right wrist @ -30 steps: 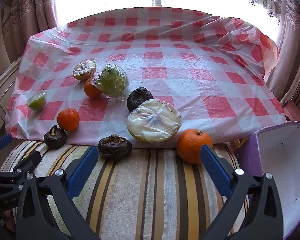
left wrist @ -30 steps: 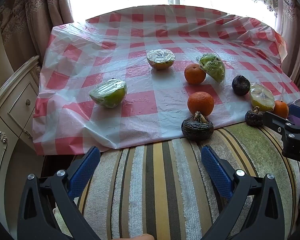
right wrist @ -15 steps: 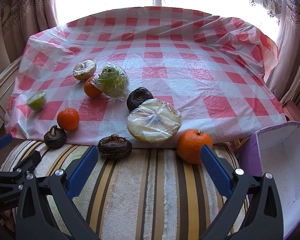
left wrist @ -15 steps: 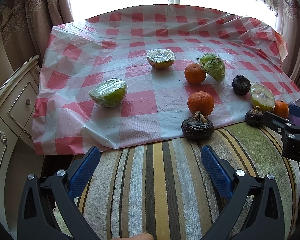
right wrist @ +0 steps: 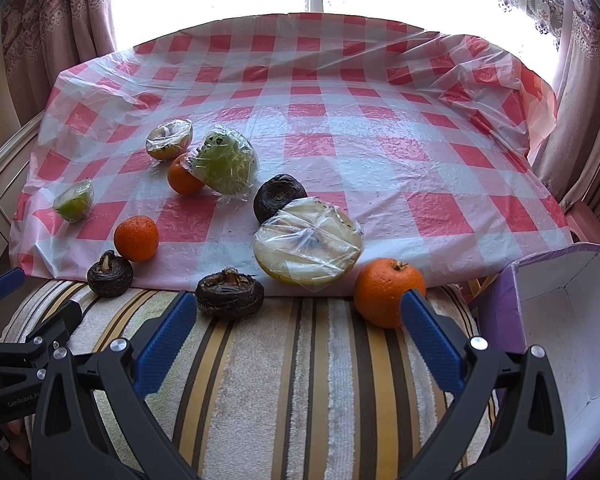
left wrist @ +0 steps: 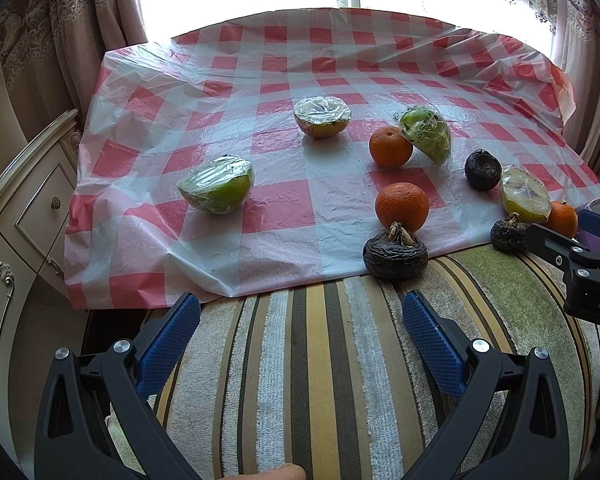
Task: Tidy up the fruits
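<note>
From the left wrist, the left gripper [left wrist: 300,320] gapes wide over the striped towel [left wrist: 320,360], holding nothing. 2 oranges [left wrist: 401,207] and wrapped fruit halves [left wrist: 217,189] lie on the checked cloth [left wrist: 260,80].

From the right wrist, the right gripper [right wrist: 298,320] is spread, empty, an orange [right wrist: 388,291] beside its right finger. The purple box [right wrist: 560,320] at right shows only its bare white interior.

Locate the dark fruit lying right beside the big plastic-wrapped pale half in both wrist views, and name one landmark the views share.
Left wrist: dark fruit at right of centre, just left of the wrapped half.
Right wrist: dark fruit near centre, behind the wrapped half, on its left.
Shared landmark: checked cloth.
</note>
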Tool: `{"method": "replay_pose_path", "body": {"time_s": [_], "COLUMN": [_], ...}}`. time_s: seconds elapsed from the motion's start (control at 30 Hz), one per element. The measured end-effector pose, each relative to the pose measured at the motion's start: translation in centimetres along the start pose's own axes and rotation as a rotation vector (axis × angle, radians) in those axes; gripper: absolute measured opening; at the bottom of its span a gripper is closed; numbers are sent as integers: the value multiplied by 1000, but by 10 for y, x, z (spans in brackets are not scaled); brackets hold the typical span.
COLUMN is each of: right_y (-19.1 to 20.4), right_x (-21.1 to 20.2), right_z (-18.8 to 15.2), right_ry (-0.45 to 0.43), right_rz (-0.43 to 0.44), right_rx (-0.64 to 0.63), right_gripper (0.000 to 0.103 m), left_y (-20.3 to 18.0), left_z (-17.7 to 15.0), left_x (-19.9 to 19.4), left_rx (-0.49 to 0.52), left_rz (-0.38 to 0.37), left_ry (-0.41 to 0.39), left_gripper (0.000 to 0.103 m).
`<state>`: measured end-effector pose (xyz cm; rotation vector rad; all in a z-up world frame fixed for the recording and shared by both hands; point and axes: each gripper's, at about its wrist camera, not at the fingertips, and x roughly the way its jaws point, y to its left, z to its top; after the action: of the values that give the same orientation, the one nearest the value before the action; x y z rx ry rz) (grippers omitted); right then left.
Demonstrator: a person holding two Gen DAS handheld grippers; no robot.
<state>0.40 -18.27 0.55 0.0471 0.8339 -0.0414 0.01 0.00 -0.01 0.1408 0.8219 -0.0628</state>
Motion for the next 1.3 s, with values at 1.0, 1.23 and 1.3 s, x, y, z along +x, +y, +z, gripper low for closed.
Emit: {"method": "replay_pose_path", "body": {"time_s": [1.0,1.23,1.3], "right_y": [-1,-2,-4], "right_x": [0,2,4], "right_z": [-1,-2,-2], "right_ry": [1,4,12], "right_rz": [0,10,24], "right_rx": [0,3,12], "right_gripper": [102,102,102], "left_y": [0,0,0], "left_z": [0,0,0], "left_x": [0,0,0], "left_rx": [-2,-3,-4], "left_rz": [-2,-3,-5], "left_ry": [2,3,3], "left_gripper": [98,99,98]}}
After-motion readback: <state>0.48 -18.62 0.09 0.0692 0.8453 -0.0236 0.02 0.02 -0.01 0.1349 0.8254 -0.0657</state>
